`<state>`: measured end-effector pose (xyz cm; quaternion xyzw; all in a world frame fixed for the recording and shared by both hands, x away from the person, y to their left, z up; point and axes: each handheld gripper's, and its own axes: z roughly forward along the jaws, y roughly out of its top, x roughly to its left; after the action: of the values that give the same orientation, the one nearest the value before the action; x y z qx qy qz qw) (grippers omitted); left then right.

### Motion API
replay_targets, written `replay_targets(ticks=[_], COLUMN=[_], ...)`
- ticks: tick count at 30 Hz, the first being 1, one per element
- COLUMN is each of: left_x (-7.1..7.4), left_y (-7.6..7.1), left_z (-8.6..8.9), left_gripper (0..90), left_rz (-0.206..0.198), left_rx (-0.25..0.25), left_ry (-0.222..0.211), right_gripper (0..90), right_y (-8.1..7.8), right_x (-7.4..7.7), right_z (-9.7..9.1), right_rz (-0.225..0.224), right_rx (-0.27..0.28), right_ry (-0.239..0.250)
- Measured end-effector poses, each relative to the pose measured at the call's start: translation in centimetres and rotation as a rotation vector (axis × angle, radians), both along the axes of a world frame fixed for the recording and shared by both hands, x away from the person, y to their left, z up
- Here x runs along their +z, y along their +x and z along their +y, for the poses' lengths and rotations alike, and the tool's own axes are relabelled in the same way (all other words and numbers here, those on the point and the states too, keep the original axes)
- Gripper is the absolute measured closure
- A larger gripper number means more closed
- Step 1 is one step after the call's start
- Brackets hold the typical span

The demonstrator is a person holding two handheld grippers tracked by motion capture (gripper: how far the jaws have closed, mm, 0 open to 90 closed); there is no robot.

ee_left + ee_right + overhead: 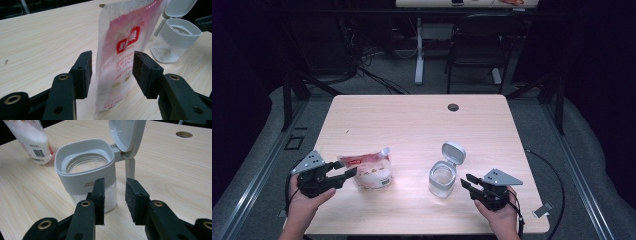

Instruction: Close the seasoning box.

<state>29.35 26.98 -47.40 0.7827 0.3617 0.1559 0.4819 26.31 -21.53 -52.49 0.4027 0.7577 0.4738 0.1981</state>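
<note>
Pouch (120, 50) sits unpinched between my spread left gripper (112, 72); right gripper (115, 200) released beside the open jar (87, 170); pouring remains.

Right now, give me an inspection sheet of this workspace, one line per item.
Surface: light wooden table, round grommet hole near the far edge.
Job's things: red-and-white pouch standing upright with white contents; clear jar with a grey collar, hinged lid flipped open, white grains at the bottom.
Clutter: nothing seen.
Grippers: left gripper jaws straddle the pouch's edge, gaps showing on both sides; right gripper open, apart from the jar.
Cables: black cable trailing off the table's right side.
Surroundings: black chair and a desk leg beyond the table.
</note>
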Motion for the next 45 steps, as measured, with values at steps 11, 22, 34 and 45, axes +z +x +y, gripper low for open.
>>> replay_targets(ticks=[11, 22, 34, 45], left_x=[0.4, 0.5, 0.5, 0.7], left_y=[1.2, 0.9, 0.0, 0.1], left_z=[-1.0, -1.1, -2.1, -2.8], left_gripper=[47.8, 63.9, 88.3, 90.0], left_rz=[0.006, 0.013, -0.026, -0.060], left_rx=[-0.064, -0.098, -0.125, -0.108], left_ry=[-0.002, -0.006, 0.025, 0.058], right_gripper=[69.5, 68.8, 68.8, 68.8], right_y=[-0.1, -0.1, 0.0, 0.0], right_x=[0.0, 0.0, 0.0, 0.0], right_z=[-0.1, -0.1, -0.1, -0.2], right_rz=[-0.002, 0.000, 0.002, 0.006], right_rx=[0.003, 0.002, 0.001, 0.000], right_ry=[0.004, 0.006, 0.004, 0.000])
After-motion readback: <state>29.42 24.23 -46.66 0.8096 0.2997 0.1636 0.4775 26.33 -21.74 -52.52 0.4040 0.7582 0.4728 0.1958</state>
